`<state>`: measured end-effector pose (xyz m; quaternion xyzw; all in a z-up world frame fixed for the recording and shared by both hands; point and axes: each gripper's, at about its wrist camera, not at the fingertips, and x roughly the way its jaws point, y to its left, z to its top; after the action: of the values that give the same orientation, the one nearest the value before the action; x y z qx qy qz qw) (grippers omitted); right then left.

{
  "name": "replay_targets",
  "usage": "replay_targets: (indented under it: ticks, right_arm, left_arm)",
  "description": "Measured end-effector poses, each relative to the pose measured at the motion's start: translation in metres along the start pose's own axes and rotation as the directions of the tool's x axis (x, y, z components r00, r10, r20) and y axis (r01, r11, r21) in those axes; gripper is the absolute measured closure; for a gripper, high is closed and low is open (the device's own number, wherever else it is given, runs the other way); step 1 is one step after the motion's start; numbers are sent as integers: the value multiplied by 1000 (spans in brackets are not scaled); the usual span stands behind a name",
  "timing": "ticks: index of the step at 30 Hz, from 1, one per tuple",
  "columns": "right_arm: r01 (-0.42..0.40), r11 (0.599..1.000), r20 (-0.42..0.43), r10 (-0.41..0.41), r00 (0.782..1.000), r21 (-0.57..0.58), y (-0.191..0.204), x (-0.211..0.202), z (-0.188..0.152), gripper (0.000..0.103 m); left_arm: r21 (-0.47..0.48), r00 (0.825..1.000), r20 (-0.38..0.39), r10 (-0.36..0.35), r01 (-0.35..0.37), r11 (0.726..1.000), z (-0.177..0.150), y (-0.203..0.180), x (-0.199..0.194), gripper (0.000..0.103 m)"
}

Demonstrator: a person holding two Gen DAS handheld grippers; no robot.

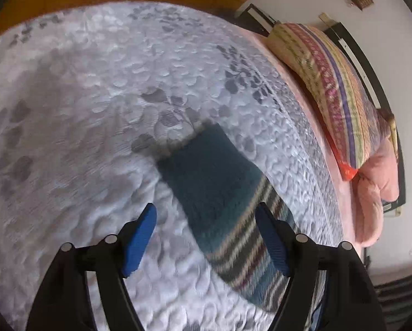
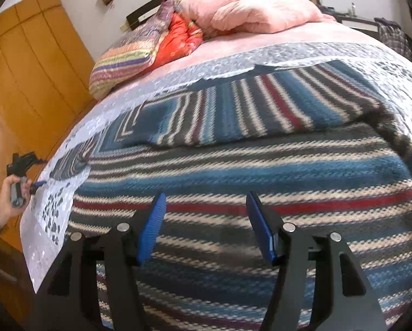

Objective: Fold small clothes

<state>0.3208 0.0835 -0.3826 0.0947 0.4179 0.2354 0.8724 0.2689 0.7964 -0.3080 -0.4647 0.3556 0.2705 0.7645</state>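
Garment: a knitted sweater striped in teal, cream, grey and red (image 2: 233, 176) lies spread on the bed, one part folded over its far half.
Sleeve: its teal-cuffed striped sleeve (image 1: 219, 193) stretches out across the cover.
My right tool (image 2: 206, 220): blue pads apart, hovering over the sweater body, holding nothing.
My left tool (image 1: 206, 237): pads apart, straddling the sleeve without gripping it.
Bed: a white quilted cover with grey leaf print (image 1: 95, 110).
Far end: a striped multicoloured pillow (image 1: 330, 88) and a pink bundled duvet (image 2: 261, 13).
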Motion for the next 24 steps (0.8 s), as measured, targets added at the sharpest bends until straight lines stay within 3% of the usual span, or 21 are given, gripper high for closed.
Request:
replay_targets:
  ticks: [6, 9, 10, 14, 18, 24]
  right_arm:
    - [9, 1000, -32, -10, 999, -26, 11, 8, -5, 43]
    - [6, 1000, -40, -7, 999, -27, 14, 10, -5, 43]
    - [7, 999, -41, -8, 999, -32, 15, 10, -5, 43]
    - [6, 999, -42, -8, 999, -41, 19, 5, -3, 43]
    - [11, 999, -38, -13, 999, -31, 17, -8, 0, 43]
    - [10, 1000, -32, -10, 999, -11, 14, -36, 0, 43]
  left_arm:
    - [-28, 999, 45, -20, 22, 999, 4, 4, 26, 35]
    - [-10, 999, 42, 3, -3, 1000, 7, 4, 28, 87]
    - [2, 999, 45, 17, -17, 1000, 8, 4, 28, 93]
    - [33, 997, 70, -18, 16, 999, 7, -9, 11, 95]
    - [103, 987, 102, -125, 115, 988, 4, -54, -33, 95]
    - [254, 936, 107, -334, 299, 920, -23, -158, -116, 95]
